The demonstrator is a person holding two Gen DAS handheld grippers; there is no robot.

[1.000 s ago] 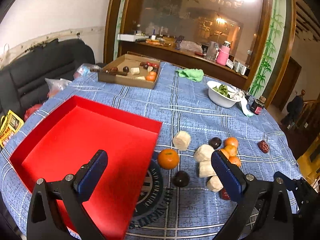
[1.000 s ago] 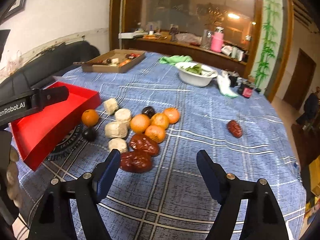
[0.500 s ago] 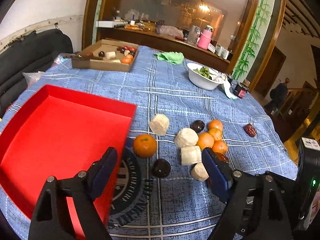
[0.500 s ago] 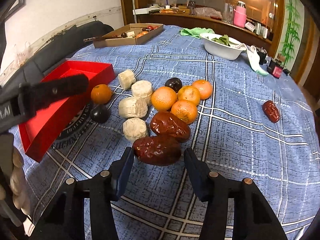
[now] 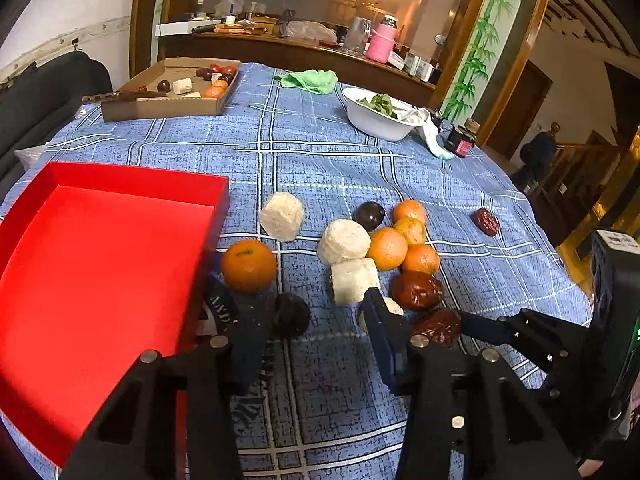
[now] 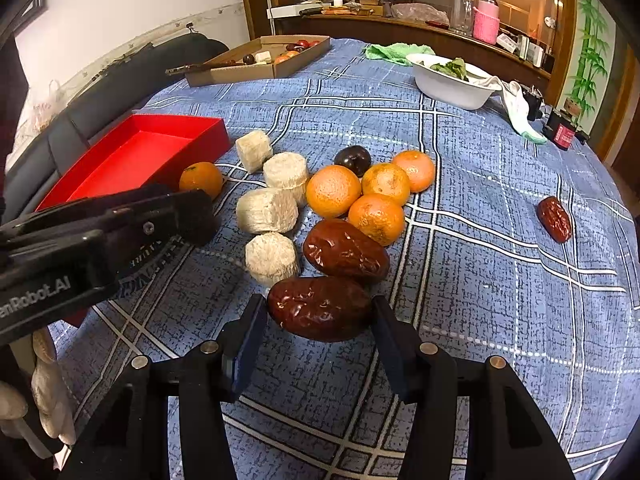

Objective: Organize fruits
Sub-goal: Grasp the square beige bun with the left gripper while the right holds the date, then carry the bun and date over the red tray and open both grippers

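A cluster of fruit lies on the blue checked cloth: several oranges (image 6: 333, 191), white cylinder pieces (image 6: 267, 211), dark plums (image 6: 353, 159) and big red dates (image 6: 345, 249). My right gripper (image 6: 318, 330) has its jaws closed against both ends of the nearest red date (image 6: 320, 308), which rests on the cloth. My left gripper (image 5: 316, 336) is open, low over the cloth, with a dark plum (image 5: 291, 315) between its fingers. The red tray (image 5: 92, 264) sits left of it and holds nothing. A lone orange (image 5: 249, 266) lies by the tray's corner.
A single red date (image 6: 554, 219) lies apart at the right. A white bowl of greens (image 6: 452, 80), a cardboard box of fruit (image 6: 256, 62), a green cloth (image 6: 390, 53) and a small jar (image 6: 562, 134) stand at the far side.
Both grippers moved forward and down toward the fruit. The right jaws narrowed from wide open onto the nearest date. The left gripper came around the dark plum.
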